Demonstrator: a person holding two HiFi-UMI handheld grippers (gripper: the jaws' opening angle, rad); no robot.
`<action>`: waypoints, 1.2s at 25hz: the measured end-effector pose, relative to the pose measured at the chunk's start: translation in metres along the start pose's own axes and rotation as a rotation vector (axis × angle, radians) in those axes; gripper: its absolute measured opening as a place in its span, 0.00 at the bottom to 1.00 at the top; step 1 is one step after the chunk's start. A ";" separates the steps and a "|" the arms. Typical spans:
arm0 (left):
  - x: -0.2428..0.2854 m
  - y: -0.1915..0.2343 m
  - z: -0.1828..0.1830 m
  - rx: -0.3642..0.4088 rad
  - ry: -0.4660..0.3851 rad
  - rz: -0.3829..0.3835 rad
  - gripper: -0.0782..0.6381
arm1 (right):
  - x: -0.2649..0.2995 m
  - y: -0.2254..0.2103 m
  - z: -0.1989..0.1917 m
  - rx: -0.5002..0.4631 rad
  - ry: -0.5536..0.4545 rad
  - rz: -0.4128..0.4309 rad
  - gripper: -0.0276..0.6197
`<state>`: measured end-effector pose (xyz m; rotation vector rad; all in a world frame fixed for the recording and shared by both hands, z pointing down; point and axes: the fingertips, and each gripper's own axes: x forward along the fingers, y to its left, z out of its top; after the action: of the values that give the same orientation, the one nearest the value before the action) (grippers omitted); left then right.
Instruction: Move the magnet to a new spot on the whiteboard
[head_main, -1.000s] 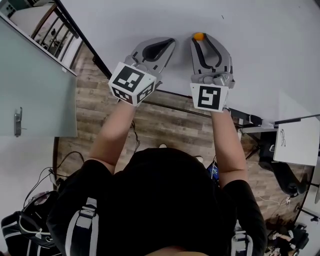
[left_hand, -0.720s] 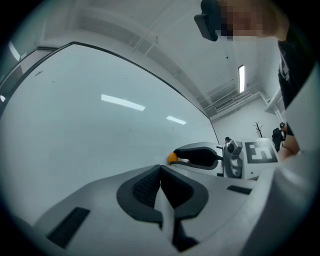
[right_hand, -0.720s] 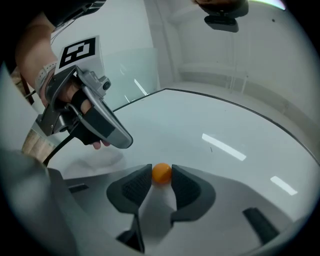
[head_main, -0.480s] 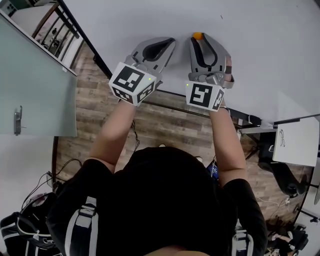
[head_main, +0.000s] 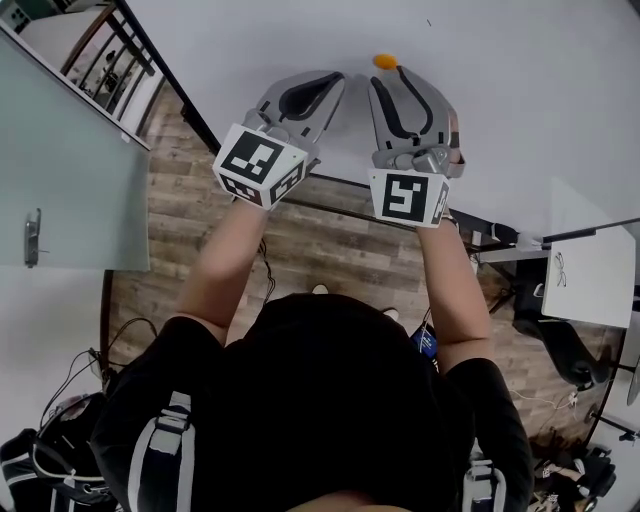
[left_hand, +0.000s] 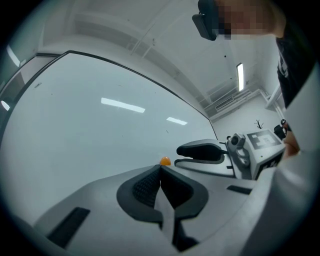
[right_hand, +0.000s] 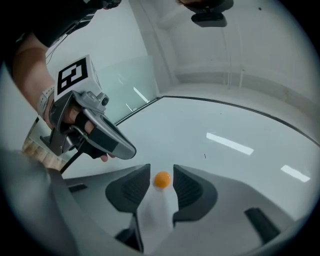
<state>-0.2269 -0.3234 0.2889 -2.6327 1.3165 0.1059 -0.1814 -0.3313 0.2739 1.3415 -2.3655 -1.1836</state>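
A small orange magnet (head_main: 384, 61) sticks to the whiteboard (head_main: 520, 80). My right gripper (head_main: 386, 74) has its tips at the magnet, and its jaws are opening. In the right gripper view the magnet (right_hand: 162, 180) lies between the two pads with a gap on each side, so nothing is gripped. My left gripper (head_main: 338, 78) is shut and empty, just left of the right one. In the left gripper view its closed tips (left_hand: 160, 167) point at the board, with the magnet (left_hand: 165, 161) just beyond them and the right gripper (left_hand: 210, 152) alongside.
The whiteboard's dark lower frame (head_main: 330, 182) runs under both grippers, with wooden floor (head_main: 200, 220) below it. A glass partition (head_main: 70, 170) stands at the left. A white table (head_main: 590, 275) and cables are at the right.
The right gripper's jaws have spread and let go of the magnet, which now sits free on the board at their tips. The left gripper stays shut beside it.
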 end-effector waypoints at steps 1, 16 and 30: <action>0.001 0.000 -0.002 -0.003 0.000 0.002 0.12 | -0.001 0.000 -0.001 0.025 -0.003 0.009 0.26; -0.020 -0.120 0.042 0.002 -0.045 0.010 0.12 | -0.125 -0.042 0.015 0.456 -0.064 0.208 0.14; -0.066 -0.246 0.055 0.053 -0.014 0.033 0.12 | -0.265 -0.056 0.014 0.674 -0.130 0.368 0.04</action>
<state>-0.0688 -0.1167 0.2798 -2.5624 1.3404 0.0930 0.0011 -0.1312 0.2822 0.9004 -3.0809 -0.3870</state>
